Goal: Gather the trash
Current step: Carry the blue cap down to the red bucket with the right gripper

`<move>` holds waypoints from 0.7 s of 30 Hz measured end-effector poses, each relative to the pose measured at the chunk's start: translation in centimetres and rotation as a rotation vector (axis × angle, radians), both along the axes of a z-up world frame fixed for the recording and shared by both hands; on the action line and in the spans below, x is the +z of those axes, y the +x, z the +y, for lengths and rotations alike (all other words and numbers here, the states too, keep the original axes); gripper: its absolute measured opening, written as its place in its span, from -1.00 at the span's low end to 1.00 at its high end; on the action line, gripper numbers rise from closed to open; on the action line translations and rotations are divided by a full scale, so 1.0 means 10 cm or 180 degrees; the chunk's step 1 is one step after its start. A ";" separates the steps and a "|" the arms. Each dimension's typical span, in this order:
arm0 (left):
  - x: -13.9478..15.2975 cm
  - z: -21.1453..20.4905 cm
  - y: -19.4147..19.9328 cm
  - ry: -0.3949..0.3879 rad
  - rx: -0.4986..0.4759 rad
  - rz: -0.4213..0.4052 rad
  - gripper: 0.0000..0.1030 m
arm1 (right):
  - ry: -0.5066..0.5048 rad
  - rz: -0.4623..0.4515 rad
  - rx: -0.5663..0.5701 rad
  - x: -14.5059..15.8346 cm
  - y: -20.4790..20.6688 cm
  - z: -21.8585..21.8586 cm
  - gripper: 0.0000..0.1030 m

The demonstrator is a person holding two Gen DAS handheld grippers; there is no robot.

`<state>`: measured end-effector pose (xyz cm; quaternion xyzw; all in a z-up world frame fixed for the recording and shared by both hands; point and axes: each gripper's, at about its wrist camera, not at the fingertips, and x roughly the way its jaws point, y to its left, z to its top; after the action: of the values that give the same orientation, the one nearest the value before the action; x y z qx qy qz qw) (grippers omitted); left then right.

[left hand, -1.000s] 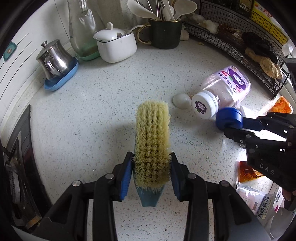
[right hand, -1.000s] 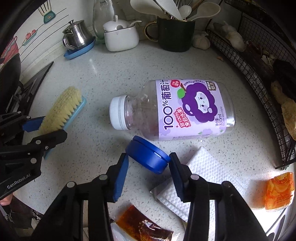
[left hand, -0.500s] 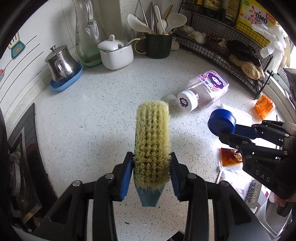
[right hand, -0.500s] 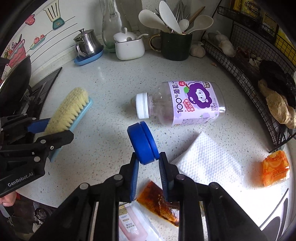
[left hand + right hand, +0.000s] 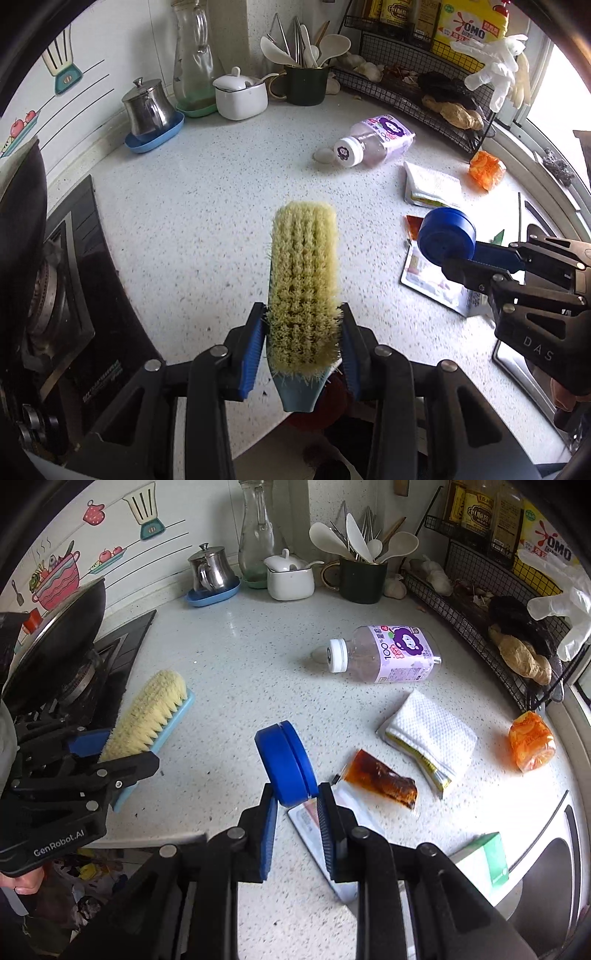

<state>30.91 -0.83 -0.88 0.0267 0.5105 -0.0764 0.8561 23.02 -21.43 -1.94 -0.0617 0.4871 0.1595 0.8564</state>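
2 grippers are pulling back toward the worktop's front edge: the right gripper [image 5: 295, 805], clamped on a blue lid [image 5: 286, 762], is now lifting it clear of the grape juice bottle [image 5: 388, 653], while the left gripper [image 5: 303, 350] is gripping a scrubbing brush [image 5: 303, 280]. Sauce sachets [image 5: 380, 779] are crowding the right front corner; left-centre worktop [image 5: 192, 221] is lying open.
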 end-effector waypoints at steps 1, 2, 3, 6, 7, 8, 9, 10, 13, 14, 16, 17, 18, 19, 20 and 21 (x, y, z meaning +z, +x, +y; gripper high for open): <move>0.01 0.02 -0.09 -0.0001 0.0004 0.0003 -0.31 | 0.0006 -0.0007 -0.0004 0.02 -0.09 0.02 -0.61; 0.02 0.04 -0.19 -0.0010 0.0008 0.0008 -0.31 | 0.0014 -0.0014 -0.0010 0.04 -0.18 0.03 -0.61; 0.03 0.05 -0.28 -0.0020 0.0011 0.0014 -0.31 | 0.0023 -0.0021 -0.0011 0.06 -0.28 0.05 -0.61; 0.03 0.09 -0.55 -0.0033 0.0014 0.0026 -0.31 | 0.0036 -0.0042 -0.0021 0.09 -0.56 0.09 -0.61; 0.02 0.10 -0.65 -0.0029 0.0014 0.0029 -0.31 | 0.0051 -0.0035 -0.0020 0.09 -0.65 0.11 -0.63; 0.01 0.10 -0.73 -0.0023 0.0012 0.0037 -0.31 | 0.0057 -0.0025 -0.0028 0.08 -0.72 0.14 -0.68; 0.00 0.11 -0.84 -0.0021 0.0012 0.0043 -0.31 | 0.0056 -0.0012 -0.0033 0.06 -0.81 0.16 -0.71; -0.02 0.12 -0.92 -0.0024 0.0009 0.0052 -0.31 | 0.0071 -0.0005 -0.0031 0.04 -0.86 0.19 -0.93; -0.12 0.16 -1.18 -0.0034 0.0039 0.0092 -0.31 | 0.0114 -0.0116 0.0021 -0.02 -1.11 0.27 -0.99; -0.18 0.19 -1.25 -0.0050 0.0076 0.0131 -0.31 | 0.0121 -0.0076 0.0085 -0.07 -1.16 0.31 -1.00; -0.28 0.27 -1.39 -0.0102 0.0157 0.0197 -0.31 | 0.0042 -0.0011 0.0177 -0.19 -1.27 0.40 -1.00; -0.34 0.30 -1.47 -0.0126 0.0193 0.0231 -0.31 | 0.0014 0.0005 0.0215 -0.24 -1.33 0.43 -1.00; -0.39 0.32 -1.53 -0.0142 0.0221 0.0262 -0.31 | -0.0004 0.0035 0.0251 -0.29 -1.39 0.46 -1.00; -0.46 0.33 -1.60 -0.0162 0.0234 0.0304 -0.31 | -0.0014 0.0067 0.0275 -0.34 -1.43 0.49 -1.00; -0.53 0.34 -1.67 -0.0184 0.0238 0.0347 -0.31 | -0.0012 0.0099 0.0299 -0.38 -1.47 0.51 -1.00; -0.61 0.35 -1.74 -0.0199 0.0246 0.0388 -0.31 | 0.0003 0.0125 0.0315 -0.42 -1.53 0.54 -1.00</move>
<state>13.55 2.70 -6.94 -0.0245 0.5597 -0.0607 0.8261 7.70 -16.01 -6.18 -0.0821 0.5001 0.2031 0.8378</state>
